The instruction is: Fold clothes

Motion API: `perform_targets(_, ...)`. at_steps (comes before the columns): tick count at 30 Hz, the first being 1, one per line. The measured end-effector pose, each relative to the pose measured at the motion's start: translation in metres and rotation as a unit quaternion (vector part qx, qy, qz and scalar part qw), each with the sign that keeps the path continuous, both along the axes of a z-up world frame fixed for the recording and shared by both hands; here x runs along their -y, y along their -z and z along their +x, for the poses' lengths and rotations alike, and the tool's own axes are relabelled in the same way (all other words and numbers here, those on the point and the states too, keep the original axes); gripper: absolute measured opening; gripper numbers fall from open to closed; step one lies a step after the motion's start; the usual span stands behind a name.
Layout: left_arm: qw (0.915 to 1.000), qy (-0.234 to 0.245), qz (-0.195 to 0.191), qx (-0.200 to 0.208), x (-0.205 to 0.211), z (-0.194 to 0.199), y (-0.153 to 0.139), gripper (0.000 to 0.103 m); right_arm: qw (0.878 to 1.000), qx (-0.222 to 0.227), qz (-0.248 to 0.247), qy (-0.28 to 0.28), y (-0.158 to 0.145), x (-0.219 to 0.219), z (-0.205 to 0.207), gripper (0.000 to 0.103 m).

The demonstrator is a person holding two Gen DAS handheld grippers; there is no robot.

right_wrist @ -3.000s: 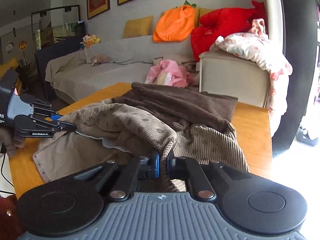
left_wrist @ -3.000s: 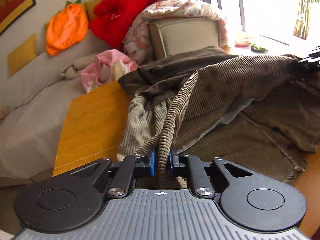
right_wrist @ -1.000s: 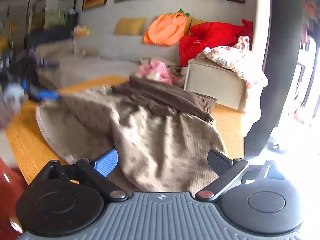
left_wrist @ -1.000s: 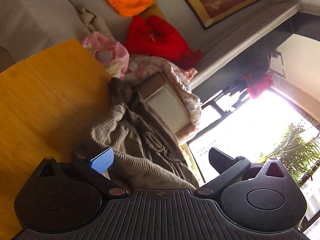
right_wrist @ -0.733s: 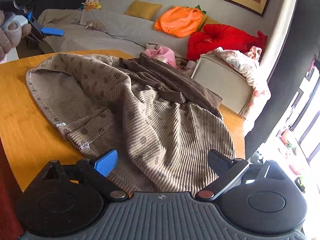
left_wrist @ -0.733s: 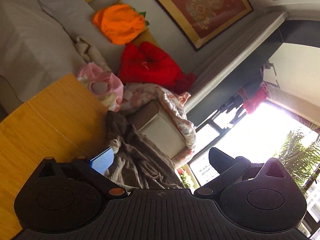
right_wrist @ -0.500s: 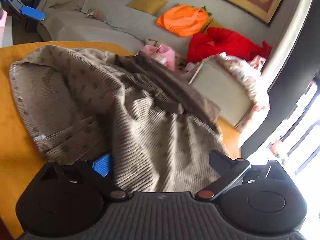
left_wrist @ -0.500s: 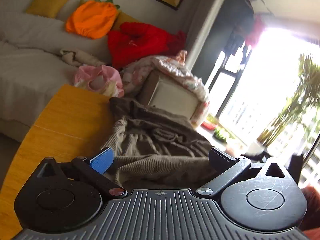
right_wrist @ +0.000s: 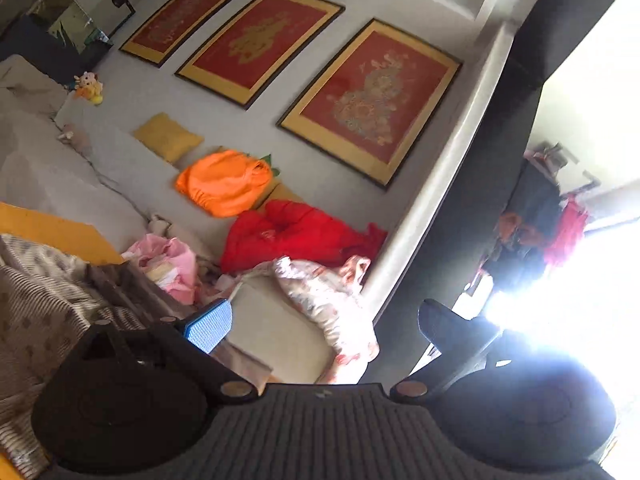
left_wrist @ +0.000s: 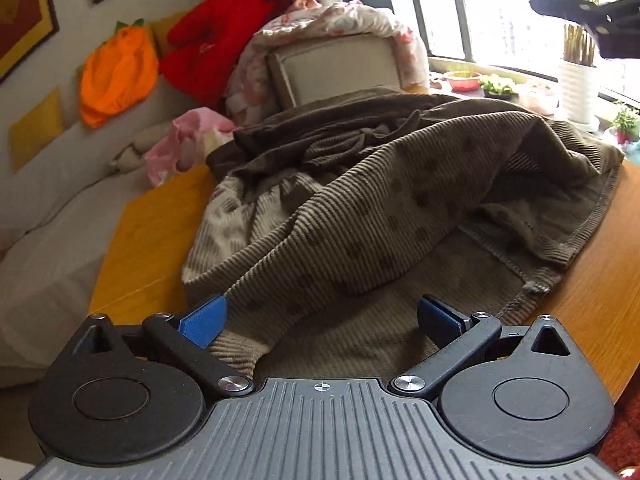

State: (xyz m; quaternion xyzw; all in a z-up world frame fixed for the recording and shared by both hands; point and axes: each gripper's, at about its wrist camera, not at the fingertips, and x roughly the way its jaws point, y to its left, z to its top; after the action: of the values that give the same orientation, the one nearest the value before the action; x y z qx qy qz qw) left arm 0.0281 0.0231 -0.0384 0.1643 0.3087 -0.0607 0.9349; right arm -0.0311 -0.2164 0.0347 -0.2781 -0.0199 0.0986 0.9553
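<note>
Released since earlier, brown dotted corduroy garment [left_wrist: 380,208], crumpled, table [left_wrist: 592,280].

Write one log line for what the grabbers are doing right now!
left gripper: open, low over brown corduroy garment | right gripper: open, empty, aimed at wall | garment: unfolded heap on wooden table

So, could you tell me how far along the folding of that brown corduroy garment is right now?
Barely started. Done: the corduroy garment lies on the wooden table, but bunched, with no neat fold visible. In hand: nothing; the left gripper and right gripper are both open. Left: flatten it, then make every fold.
</note>
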Motion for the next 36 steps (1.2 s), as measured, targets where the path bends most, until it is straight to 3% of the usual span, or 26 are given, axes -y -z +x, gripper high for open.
perform_targets(3, 0.9995, -0.025, 0.018, 0.007, -0.016, -0.002, -0.005, 0.103, 0.991, -0.126, -0.013, -0.042, 0.012, 0.005, 0.007, 0.103)
perform_targets(5, 0.9987, -0.042, 0.029, 0.011, -0.024, 0.000, -0.007, 0.103, 0.982, -0.178, -0.032, -0.055, 0.031, -0.003, 0.009, 0.103)
perform_targets(11, 0.9920, -0.106, 0.048, 0.049, -0.045, 0.005, -0.023, 0.103, 0.966, -0.216, -0.133, -0.047, 0.079, -0.051, 0.039, 0.103)
perform_targets(14, 0.9958, -0.070, -0.007, 0.059, -0.043, -0.007, -0.043, 0.103, 0.967, -0.173, -0.180, -0.043, 0.086, -0.072, 0.053, 0.103)
perform_targets(16, 0.9980, -0.020, -0.026, 0.053, -0.029, -0.015, -0.045, 0.103, 0.975, -0.130, -0.175, -0.037, 0.080, -0.079, 0.058, 0.103)
perform_targets(17, 0.9983, 0.008, -0.029, 0.050, -0.019, -0.019, -0.044, 0.103, 0.981, -0.106, -0.158, -0.033, 0.074, -0.079, 0.056, 0.103)
perform_targets(20, 0.9978, 0.048, 0.023, 0.039, 0.014, -0.018, -0.023, 0.103, 0.995, -0.022, -0.099, -0.017, 0.053, -0.072, 0.040, 0.103)
perform_targets(23, 0.9968, 0.023, 0.069, 0.033, 0.024, 0.001, -0.004, 0.103, 0.997, 0.049, -0.065, -0.007, 0.040, -0.064, 0.019, 0.103)
perform_targets(26, 0.9971, 0.014, 0.069, 0.030, 0.028, 0.015, 0.002, 0.103, 0.994, 0.095, -0.049, -0.003, 0.031, -0.054, 0.002, 0.103)
perform_targets(29, 0.9956, 0.020, 0.084, 0.036, 0.035, 0.018, 0.007, 0.103, 0.994, 0.105, -0.037, -0.006, 0.027, -0.044, -0.012, 0.103)
perform_targets(32, 0.9895, 0.011, 0.130, 0.063, 0.037, 0.008, 0.009, 0.103, 0.994, 0.109, -0.024, -0.010, 0.023, -0.032, -0.025, 0.103)
perform_targets(34, 0.9823, -0.014, 0.158, 0.099, 0.027, -0.005, 0.002, 0.103, 0.994, 0.112, -0.015, -0.012, 0.020, -0.025, -0.033, 0.103)
perform_targets(36, 0.9786, -0.049, 0.150, 0.132, 0.006, -0.024, -0.014, 0.103, 0.993, 0.115, -0.007, -0.015, 0.018, -0.018, -0.042, 0.103)
